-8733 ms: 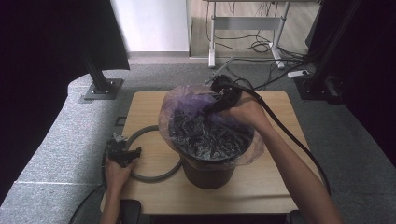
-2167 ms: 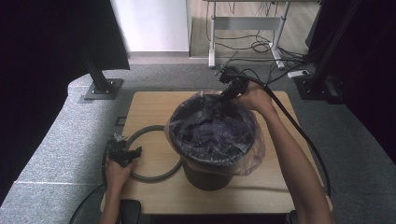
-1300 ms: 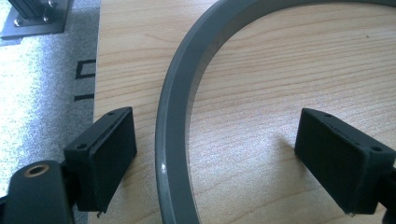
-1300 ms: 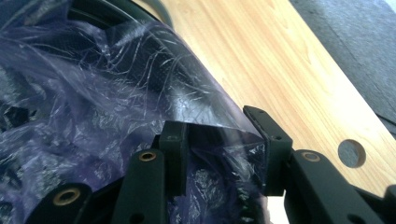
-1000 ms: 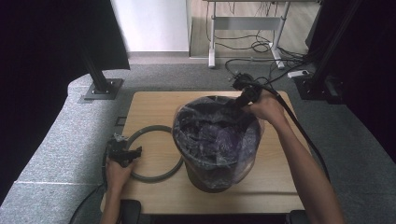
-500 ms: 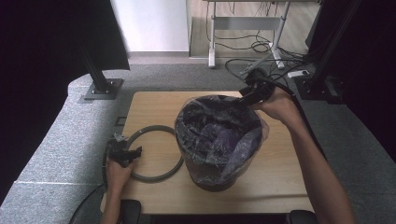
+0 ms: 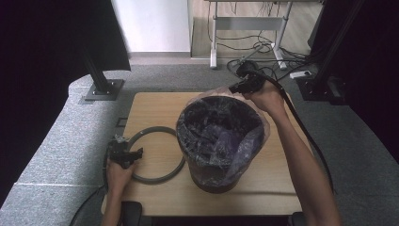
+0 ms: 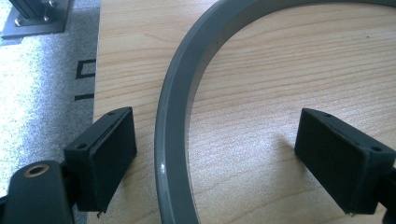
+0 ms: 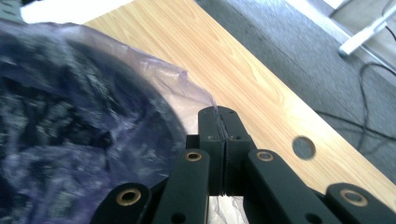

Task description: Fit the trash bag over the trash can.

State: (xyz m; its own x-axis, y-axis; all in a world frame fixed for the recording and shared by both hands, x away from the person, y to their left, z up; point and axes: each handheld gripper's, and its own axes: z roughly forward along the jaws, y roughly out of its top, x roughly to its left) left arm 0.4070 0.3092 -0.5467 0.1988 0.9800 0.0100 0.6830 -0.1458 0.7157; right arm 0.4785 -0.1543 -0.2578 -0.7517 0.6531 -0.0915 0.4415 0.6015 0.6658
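Since the earlier frame my right gripper (image 7: 234, 88) has just closed, clamping the thin purple bag (image 9: 154, 93) edge beyond the black bin (image 7: 211, 181) on the table (image 7: 155, 110). Bag contents unclear. Left gripper (image 8: 215, 158) gapes astride the grey ring (image 8: 175, 140).

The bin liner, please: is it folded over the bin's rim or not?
Folded over: the bin liner drapes outside the bin, its edge pinched by the right gripper.
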